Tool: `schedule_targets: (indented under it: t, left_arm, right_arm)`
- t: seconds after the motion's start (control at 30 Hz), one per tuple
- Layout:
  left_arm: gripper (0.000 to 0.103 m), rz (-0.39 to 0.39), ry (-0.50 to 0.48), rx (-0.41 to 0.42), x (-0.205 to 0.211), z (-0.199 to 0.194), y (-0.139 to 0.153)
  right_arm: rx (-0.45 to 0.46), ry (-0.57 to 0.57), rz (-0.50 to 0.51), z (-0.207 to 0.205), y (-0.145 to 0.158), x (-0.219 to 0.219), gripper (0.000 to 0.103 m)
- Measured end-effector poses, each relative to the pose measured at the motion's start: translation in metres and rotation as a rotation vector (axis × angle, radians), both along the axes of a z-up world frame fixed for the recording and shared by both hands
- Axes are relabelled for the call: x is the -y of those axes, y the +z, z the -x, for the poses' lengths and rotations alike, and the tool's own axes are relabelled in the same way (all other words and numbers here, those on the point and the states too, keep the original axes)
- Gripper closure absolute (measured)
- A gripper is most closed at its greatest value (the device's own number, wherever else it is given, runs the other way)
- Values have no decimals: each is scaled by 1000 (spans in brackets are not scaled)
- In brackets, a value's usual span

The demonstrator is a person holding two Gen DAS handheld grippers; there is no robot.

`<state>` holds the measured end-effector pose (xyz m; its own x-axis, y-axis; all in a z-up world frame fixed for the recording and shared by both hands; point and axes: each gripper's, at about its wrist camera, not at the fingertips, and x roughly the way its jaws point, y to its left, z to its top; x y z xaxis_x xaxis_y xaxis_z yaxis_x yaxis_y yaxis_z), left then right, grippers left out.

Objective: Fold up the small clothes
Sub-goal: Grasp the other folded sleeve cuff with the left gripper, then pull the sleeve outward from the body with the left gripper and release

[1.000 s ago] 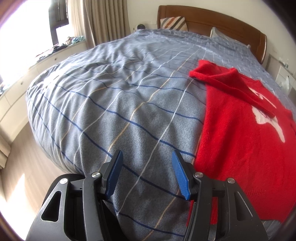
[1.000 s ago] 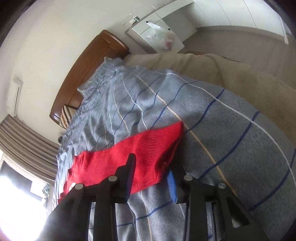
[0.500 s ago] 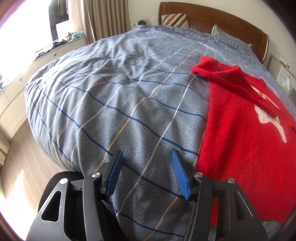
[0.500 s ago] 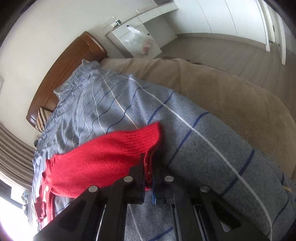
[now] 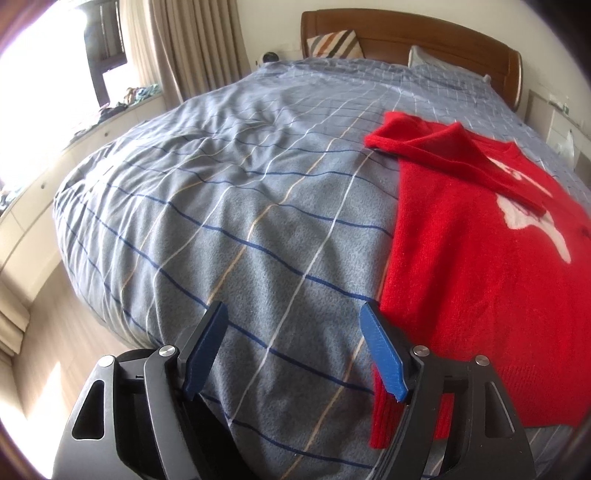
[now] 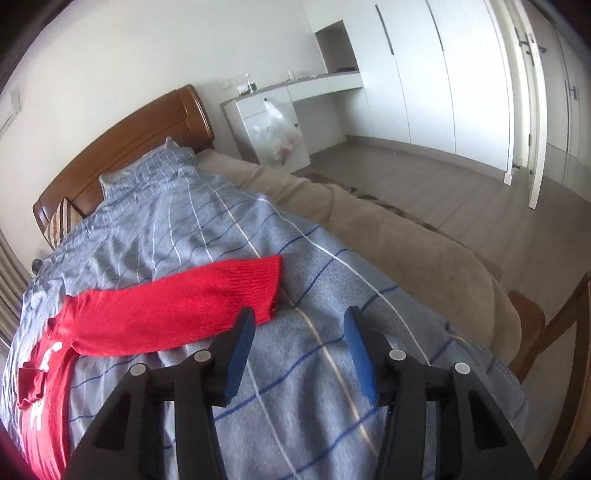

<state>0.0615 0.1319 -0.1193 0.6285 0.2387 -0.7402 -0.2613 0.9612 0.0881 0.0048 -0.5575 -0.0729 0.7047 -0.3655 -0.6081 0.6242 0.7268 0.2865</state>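
Observation:
A red knit sweater (image 5: 476,258) with a white print lies flat on the blue-grey checked duvet (image 5: 240,206), its left sleeve folded across the chest. My left gripper (image 5: 295,332) is open and empty over the duvet, just left of the sweater's hem. In the right wrist view the sweater's other sleeve (image 6: 192,306) lies stretched out on the duvet (image 6: 332,369). My right gripper (image 6: 299,332) is open and empty, just right of the sleeve cuff.
A wooden headboard (image 5: 406,33) and a striped pillow (image 5: 332,44) stand at the far end of the bed. A beige blanket (image 6: 406,243) lies along the bed's right side. White cabinets (image 6: 424,74) and a bare floor (image 6: 498,199) lie beyond.
My right gripper shut on the sleeve cuff half a second ago, then opened and let it go. The sleeve now lies flat. The left gripper stayed open and drifted slightly.

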Motion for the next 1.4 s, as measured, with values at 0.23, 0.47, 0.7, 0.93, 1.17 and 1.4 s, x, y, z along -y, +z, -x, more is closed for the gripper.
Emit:
schedule_targets:
  t: [0.23,0.47,0.7,0.93,1.17,1.4]
  left_arm:
    - [26,-127,-213,84,32,-17,55]
    - [15,-193,-588,114,93,-80,104]
    - [28,-405,-978,-48,194,-122,51]
    - [43,-437,-1007,-168,217,-157,11]
    - [100,-42,-798,-124,172,-182,46]
    - [100,118,-165,67,-28,-213,112]
  right_arm:
    - [54,161,84,25,21,-73,42]
    - [-9,370,61,6,-7,-144,40]
    - [-52,476,116,-1,-14,-169,40]
    - [-47,444,67,1,-17,-159,40]
    - [-62,462,52,-4,-22,-162,40]
    - [-61,509,97,-6,-20,-176,40]
